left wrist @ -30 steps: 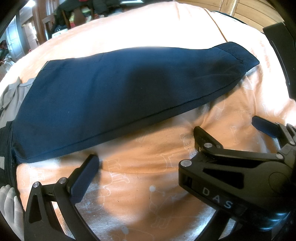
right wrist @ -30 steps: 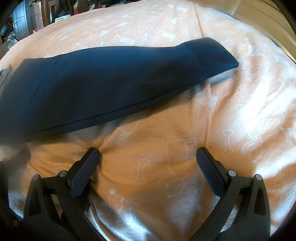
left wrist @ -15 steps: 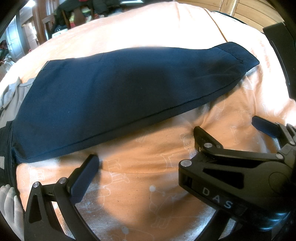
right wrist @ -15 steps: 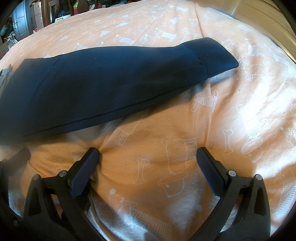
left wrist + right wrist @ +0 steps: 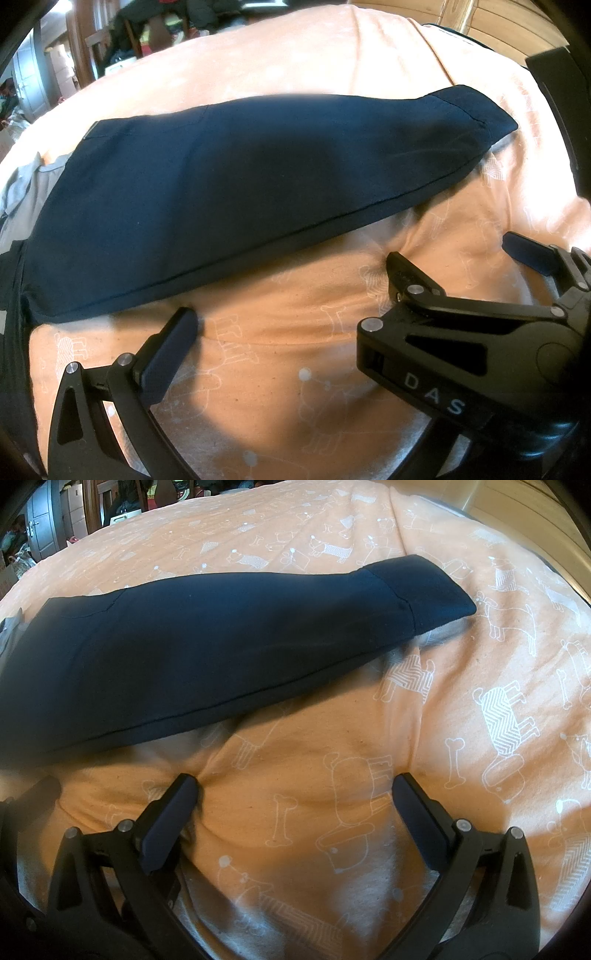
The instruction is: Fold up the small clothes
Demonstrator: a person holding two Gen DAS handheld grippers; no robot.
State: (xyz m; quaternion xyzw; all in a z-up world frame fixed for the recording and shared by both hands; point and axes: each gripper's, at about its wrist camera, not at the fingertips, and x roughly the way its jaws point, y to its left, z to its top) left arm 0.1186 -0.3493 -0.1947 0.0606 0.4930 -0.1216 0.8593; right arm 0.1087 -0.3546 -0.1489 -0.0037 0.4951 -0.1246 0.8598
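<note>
I'm keeping both the left gripper (image 5: 280,332) and right gripper (image 5: 295,797) jaws spread, pressing the orange bedsheet (image 5: 303,775); navy garment (image 5: 207,653) is lying just beyond.

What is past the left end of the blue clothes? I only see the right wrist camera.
Observer: A grey garment lies there, against the left end of the navy garment.
Operator: Is my other grabber close to the blue one?
Observer: Yes. The left gripper looks open. Its one visible finger is on the orange sheet, just short of the navy garment's near edge.
Operator: What does my right grabber look like from there?
Observer: The right gripper is open and empty, with the white letters DAS on its black body.
</note>
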